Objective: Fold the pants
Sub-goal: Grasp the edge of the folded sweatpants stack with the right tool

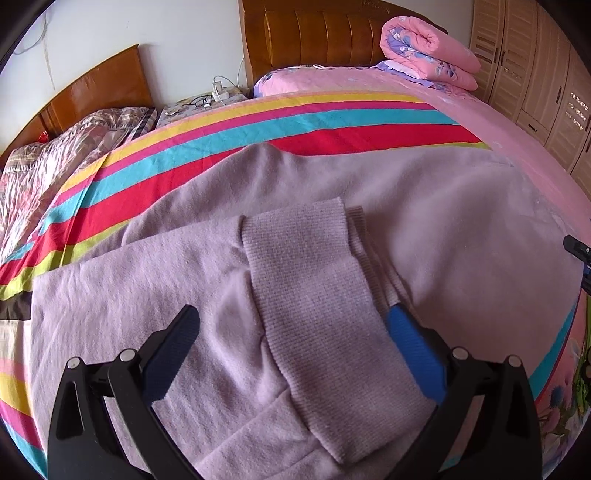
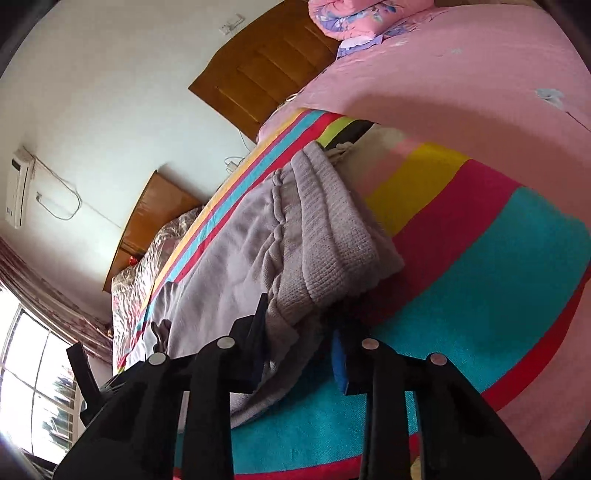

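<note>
Two grippers are used: the left gripper point(image 1: 291, 332) is spread wide over the pants' ribbed cuff point(image 1: 306, 280), gripping nothing, while the right gripper point(image 2: 299, 332) is narrowed around the waistband point(image 2: 314, 266), apparently for folding.

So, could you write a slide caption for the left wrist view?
Open left gripper straddles the ribbed cuff of lilac pants spread on a striped bed cover.

free room and obstacles: the lilac pants point(image 1: 258, 229) covered the near bed; the striped blanket point(image 1: 332, 125) beyond lay flat and passable. a rolled pink quilt point(image 1: 428, 51) blocked the far right, a headboard point(image 1: 317, 33) the far edge, wardrobes point(image 1: 535, 66) the right.
</note>
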Demonstrator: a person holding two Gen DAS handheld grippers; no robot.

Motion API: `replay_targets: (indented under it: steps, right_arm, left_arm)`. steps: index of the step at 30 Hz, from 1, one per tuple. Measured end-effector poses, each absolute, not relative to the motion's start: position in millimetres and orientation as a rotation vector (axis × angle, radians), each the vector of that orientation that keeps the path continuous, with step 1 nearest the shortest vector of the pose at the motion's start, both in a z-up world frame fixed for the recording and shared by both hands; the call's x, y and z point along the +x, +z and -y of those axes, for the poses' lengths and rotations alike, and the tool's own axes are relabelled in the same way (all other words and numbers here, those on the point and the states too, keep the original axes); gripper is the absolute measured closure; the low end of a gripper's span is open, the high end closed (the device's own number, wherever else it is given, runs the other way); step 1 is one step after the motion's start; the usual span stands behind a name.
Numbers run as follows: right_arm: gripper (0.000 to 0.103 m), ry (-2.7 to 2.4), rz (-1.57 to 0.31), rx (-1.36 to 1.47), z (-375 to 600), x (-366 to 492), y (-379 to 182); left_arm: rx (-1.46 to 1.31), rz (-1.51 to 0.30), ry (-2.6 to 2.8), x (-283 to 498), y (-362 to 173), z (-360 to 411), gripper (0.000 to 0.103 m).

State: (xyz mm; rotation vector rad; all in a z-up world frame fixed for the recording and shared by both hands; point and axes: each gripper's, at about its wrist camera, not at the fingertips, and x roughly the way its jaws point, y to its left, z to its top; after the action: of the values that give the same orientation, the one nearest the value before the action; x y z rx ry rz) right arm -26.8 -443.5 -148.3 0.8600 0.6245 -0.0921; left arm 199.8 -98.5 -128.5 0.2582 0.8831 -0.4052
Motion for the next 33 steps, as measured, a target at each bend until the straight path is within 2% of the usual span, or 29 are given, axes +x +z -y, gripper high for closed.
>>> replay_targets:
  steps: [6, 13, 15, 17, 20, 26, 27, 28, 31, 33]
  right_arm:
    - [0.073, -0.107, -0.609, 0.883, 446, -27, -149]
    - [0.073, -0.145, -0.606, 0.935, 444, -23, -158]
    - [0.073, -0.150, -0.607, 0.922, 442, -23, -157]
    - [0.073, -0.150, -0.603, 0.916, 442, -23, -157]
    - [0.073, -0.150, -0.598, 0.917, 441, -23, -159]
    - [0.073, -0.146, -0.596, 0.906, 442, -24, -160]
    - [0.073, -0.144, -0.594, 0.903, 442, -25, -160]
    - [0.073, -0.145, -0.598, 0.895, 442, -24, -160]
    - [0.073, -0.139, -0.599, 0.880, 442, -24, -159]
    - [0.073, -0.133, -0.604, 0.868, 442, -23, -159]
  left_arm:
    - [0.274, -0.844, -0.384, 193, -115, 93, 0.001]
    - [0.224, -0.958, -0.391, 210, -137, 83, 0.001]
    - [0.177, -0.989, -0.405, 219, -117, 85, 0.002]
    - [0.079, -0.940, -0.499, 235, -82, 96, 0.001]
    - [0.087, -0.949, -0.627, 272, -59, 145, 0.001]
    - [0.274, -1.060, -0.633, 328, -132, 235, 0.002]
    - [0.322, -1.013, -0.596, 327, -141, 243, 0.001]
    - [0.378, -0.959, -0.580, 324, -144, 251, 0.001]
    - [0.310, -0.981, -0.542, 335, -139, 250, 0.001]
    - [0.284, -0.921, -0.474, 334, -124, 249, 0.002]
